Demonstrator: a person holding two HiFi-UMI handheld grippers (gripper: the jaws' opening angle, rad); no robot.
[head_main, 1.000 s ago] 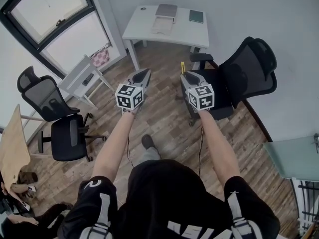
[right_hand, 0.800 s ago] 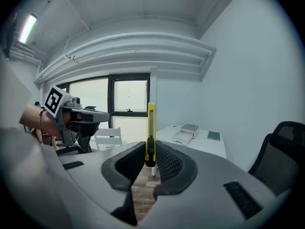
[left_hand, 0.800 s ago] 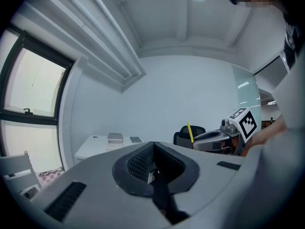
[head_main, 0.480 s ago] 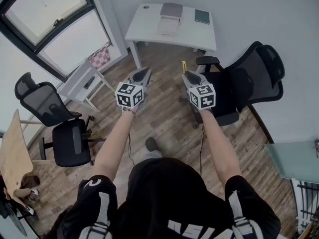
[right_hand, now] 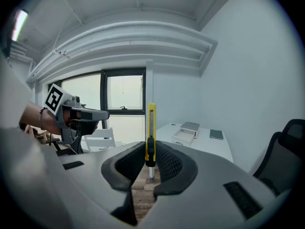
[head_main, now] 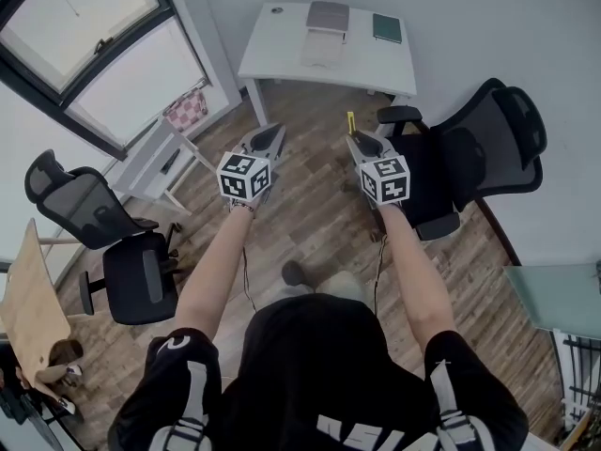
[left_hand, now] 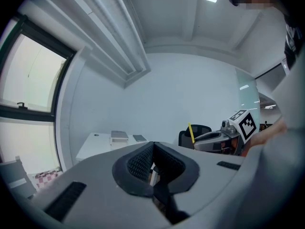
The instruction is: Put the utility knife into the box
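Observation:
My right gripper (head_main: 357, 142) is shut on a yellow utility knife (head_main: 350, 121), held at chest height over the wooden floor. In the right gripper view the utility knife (right_hand: 151, 132) stands upright between the pads, its top well above them. To its left, my left gripper (head_main: 269, 137) is shut with nothing in it; in its own view the left gripper (left_hand: 153, 149) has its pads touching. An open white box (head_main: 319, 50) lies on the white desk (head_main: 282, 54) ahead, with a grey lid or tray behind it. From the right gripper the box (right_hand: 183, 135) appears ahead and a little right.
A dark green notebook (head_main: 387, 28) lies on the desk's right side. A black office chair (head_main: 470, 158) stands close on the right, between me and the desk corner. Another black chair (head_main: 131, 271) and a small white table (head_main: 155, 158) are on the left by the window.
The desk, the black chair at right and the floor have shifted in the head view as the person steps forward. Both grippers keep their pose and grip.

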